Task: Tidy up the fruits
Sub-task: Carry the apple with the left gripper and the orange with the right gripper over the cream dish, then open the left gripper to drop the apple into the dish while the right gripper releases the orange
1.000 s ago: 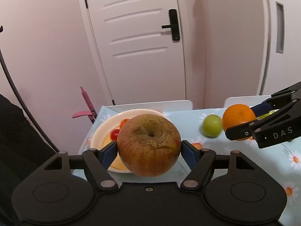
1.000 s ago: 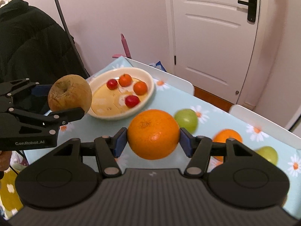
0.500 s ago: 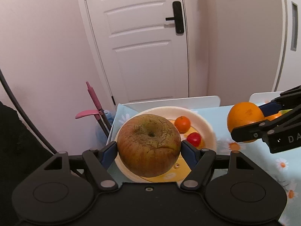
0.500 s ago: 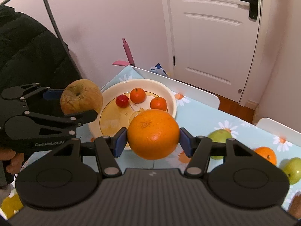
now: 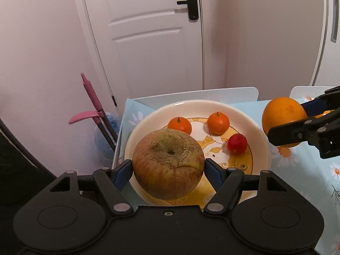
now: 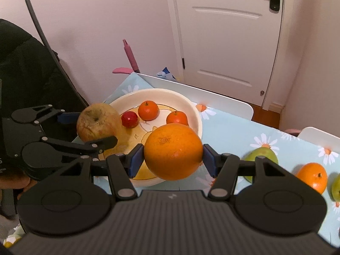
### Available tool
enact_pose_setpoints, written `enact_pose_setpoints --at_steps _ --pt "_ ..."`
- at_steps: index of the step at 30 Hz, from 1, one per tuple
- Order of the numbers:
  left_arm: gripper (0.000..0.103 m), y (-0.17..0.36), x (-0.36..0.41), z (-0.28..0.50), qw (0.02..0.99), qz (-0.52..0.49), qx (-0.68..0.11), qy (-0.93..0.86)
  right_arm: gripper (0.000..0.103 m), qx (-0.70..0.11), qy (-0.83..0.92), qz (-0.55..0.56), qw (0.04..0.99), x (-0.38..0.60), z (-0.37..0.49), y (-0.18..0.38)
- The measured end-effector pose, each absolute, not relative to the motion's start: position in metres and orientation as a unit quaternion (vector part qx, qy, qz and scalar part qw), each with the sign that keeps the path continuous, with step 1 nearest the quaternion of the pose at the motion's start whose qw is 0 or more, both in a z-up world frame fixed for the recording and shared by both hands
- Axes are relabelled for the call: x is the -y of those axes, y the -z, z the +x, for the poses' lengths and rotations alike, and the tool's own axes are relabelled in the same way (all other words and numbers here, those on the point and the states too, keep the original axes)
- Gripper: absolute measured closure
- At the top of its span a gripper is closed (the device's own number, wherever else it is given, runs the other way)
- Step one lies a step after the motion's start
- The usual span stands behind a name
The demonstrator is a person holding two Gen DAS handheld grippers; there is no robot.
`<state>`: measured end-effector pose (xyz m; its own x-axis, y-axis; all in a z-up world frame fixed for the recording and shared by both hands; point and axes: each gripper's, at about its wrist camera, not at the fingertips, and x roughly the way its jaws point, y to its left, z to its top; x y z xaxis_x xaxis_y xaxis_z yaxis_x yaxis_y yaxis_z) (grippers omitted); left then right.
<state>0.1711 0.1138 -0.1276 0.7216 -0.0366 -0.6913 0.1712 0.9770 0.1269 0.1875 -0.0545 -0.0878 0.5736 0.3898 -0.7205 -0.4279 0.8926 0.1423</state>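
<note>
- The left gripper [image 5: 169,169] pinches a big russet apple [image 5: 169,163] between its blue pads, one pad pressed on each flank; the jaws stand moderately wide, filled by the fruit.
- The apple sits in the lower centre of the left wrist view, stem hollow facing up, skin brownish-green with red streaks and fine cracks. It hangs over the near left part of the plate [image 5: 258,133].
- The right gripper [image 6: 173,157] clamps a large orange [image 6: 173,152] the same way, pads tight against both sides; the fruit is smooth, bright and round, at the centre of the right wrist view, over the near rim of the plate.
- In the cream plate with its yellow pattern lie two small tangerines [image 5: 218,123] and one small red fruit [image 5: 237,143], apart from both held fruits.
- At the right of the right wrist view, on the daisy-print tablecloth [image 6: 229,131], rest a green fruit [image 6: 262,153] partly behind the gripper's finger and another orange fruit [image 6: 313,176].
</note>
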Motion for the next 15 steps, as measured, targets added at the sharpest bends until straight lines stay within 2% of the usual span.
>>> enact_pose_setpoints --at_steps 8,9,12,15 --pt "0.024 0.137 -0.120 0.186 0.914 0.075 -0.393 0.067 0.029 -0.404 -0.213 -0.020 0.890 0.053 0.188 0.090" --pt "0.022 0.135 -0.122 0.185 0.916 0.071 -0.388 0.071 0.029 -0.404 -0.211 -0.019 0.890 0.053 0.188 0.088" --pt "0.002 0.120 -0.125 0.176 0.930 0.068 -0.354 0.077 0.029 -0.402 -0.205 -0.018 0.892 0.055 0.189 0.085" --pt "0.002 0.108 -0.128 0.168 0.934 0.072 -0.341 0.085 0.029 -0.398 -0.199 -0.011 0.895 0.058 0.189 0.080"
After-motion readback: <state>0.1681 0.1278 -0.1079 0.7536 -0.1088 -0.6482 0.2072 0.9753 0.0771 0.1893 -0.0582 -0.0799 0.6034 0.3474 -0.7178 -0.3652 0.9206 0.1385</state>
